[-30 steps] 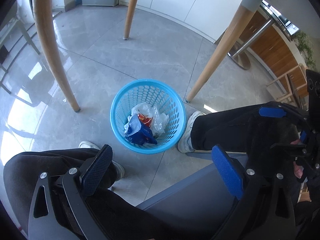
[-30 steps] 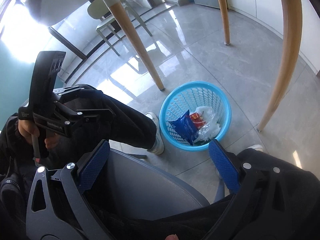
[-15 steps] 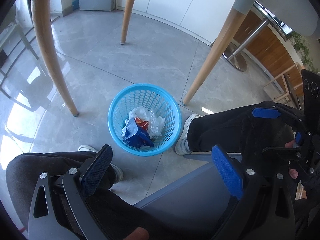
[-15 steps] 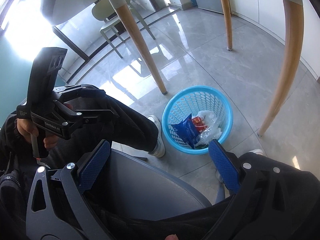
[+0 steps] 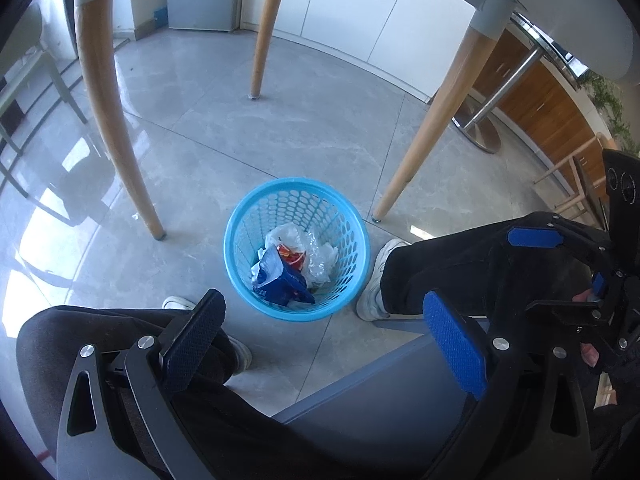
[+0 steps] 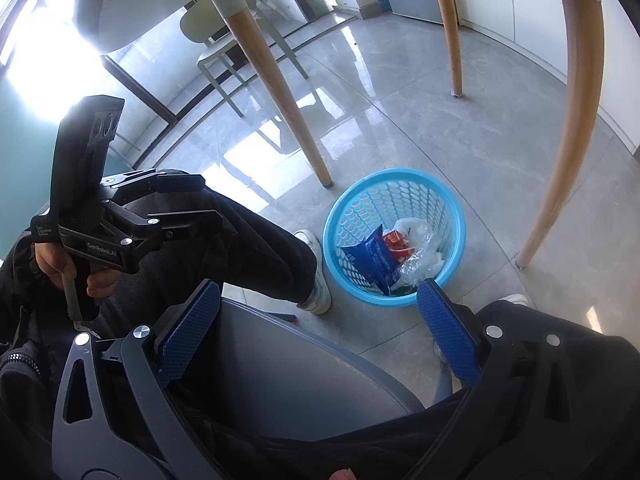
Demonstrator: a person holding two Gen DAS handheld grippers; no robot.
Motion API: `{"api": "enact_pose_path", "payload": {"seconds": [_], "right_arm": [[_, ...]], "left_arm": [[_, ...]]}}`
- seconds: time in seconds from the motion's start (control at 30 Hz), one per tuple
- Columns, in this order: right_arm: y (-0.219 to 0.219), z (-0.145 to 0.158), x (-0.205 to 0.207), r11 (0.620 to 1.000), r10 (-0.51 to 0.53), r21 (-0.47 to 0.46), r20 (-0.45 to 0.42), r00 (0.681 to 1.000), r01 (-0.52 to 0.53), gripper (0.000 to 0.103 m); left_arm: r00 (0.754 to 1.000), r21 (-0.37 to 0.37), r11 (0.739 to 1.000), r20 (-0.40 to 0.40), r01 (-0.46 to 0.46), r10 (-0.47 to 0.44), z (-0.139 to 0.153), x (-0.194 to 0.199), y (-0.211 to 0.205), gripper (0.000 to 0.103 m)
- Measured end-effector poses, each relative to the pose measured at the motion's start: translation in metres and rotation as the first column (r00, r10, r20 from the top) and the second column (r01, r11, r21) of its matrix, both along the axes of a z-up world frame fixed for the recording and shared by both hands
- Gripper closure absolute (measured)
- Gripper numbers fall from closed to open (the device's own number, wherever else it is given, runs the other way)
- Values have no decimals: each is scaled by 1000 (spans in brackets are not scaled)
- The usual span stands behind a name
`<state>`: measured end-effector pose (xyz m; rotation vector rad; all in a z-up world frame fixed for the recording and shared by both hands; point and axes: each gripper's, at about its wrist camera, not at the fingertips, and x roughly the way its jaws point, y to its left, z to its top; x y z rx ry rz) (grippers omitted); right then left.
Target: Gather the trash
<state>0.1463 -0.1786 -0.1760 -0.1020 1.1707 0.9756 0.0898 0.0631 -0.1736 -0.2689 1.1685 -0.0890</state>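
Note:
A light blue perforated basket (image 5: 240, 216) stands on the grey tiled floor between the person's feet; it also shows in the right wrist view (image 6: 456, 216). Inside lie a blue snack wrapper (image 5: 284, 280), a red wrapper (image 5: 290, 257) and crumpled clear plastic (image 5: 316, 254). My left gripper (image 5: 324, 328) is open and empty, held above the person's knees, short of the basket. My right gripper (image 6: 320, 320) is open and empty above the chair seat. The left gripper also shows in the right wrist view (image 6: 188, 204), the right gripper in the left wrist view (image 5: 560, 236).
Wooden table legs (image 5: 120, 136) (image 5: 424, 136) (image 5: 264, 32) stand around the basket under a white tabletop (image 5: 560, 8). The person's legs in black trousers (image 5: 440, 268) and white shoes (image 5: 376, 280) flank the basket. A grey chair seat (image 6: 288, 368) lies below the grippers.
Both grippers have risen and drawn back a little, so the basket looks smaller and more of the tabletop shows. Both stay open and empty. The basket's contents have not moved.

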Motion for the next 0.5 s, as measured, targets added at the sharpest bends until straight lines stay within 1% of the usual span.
{"api": "enact_pose_path", "payload": {"seconds": [0.1,0.33,0.5], "right_arm": [[0,0,0,1000,-1,-3,-1,1000,1,9],[0,0,-1,1000,-1,-2,-2,1000,1,9],[-1,-1,-1,1000,-4,-2,-3,1000,4,9]], "left_arm": [[1000,7,1000,5,2,-2,0,-1,-1,6],[1000,-12,1000,7,6,-6,1,-2,-1,6],[1000,-12,1000,7,10,-10,2,-2,-3,6]]}}
